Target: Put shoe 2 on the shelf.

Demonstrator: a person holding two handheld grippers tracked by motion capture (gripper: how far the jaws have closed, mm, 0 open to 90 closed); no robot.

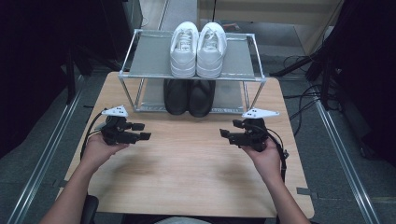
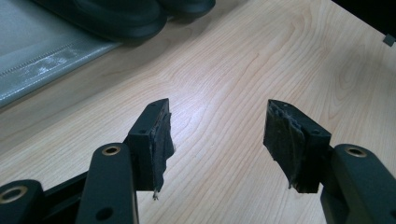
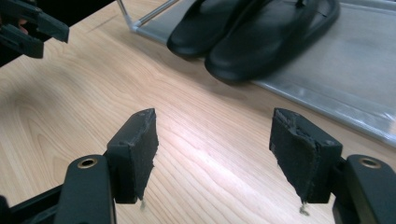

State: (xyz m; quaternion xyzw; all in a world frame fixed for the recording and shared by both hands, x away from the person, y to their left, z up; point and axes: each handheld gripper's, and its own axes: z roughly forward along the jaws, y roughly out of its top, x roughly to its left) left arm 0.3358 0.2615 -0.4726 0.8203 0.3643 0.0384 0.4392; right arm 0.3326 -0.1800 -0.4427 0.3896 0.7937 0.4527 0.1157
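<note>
Left claw (image 1: pixel 141 131) and right claw (image 1: pixel 225 132) both wide open, empty, hovering over bench (image 1: pixel 187 163), aimed inward. Black slippers (image 1: pixel 188 96) on rack's (image 1: pixel 140 70) lower shelf, 12 o'clock, toes outward for easy reach. White sneakers (image 1: pixel 198 49) above.

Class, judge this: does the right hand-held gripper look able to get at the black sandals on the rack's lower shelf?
Probably yes: the right hand-held gripper is open, bare table lies ahead, and the black sandals overhang the lower shelf.
</note>
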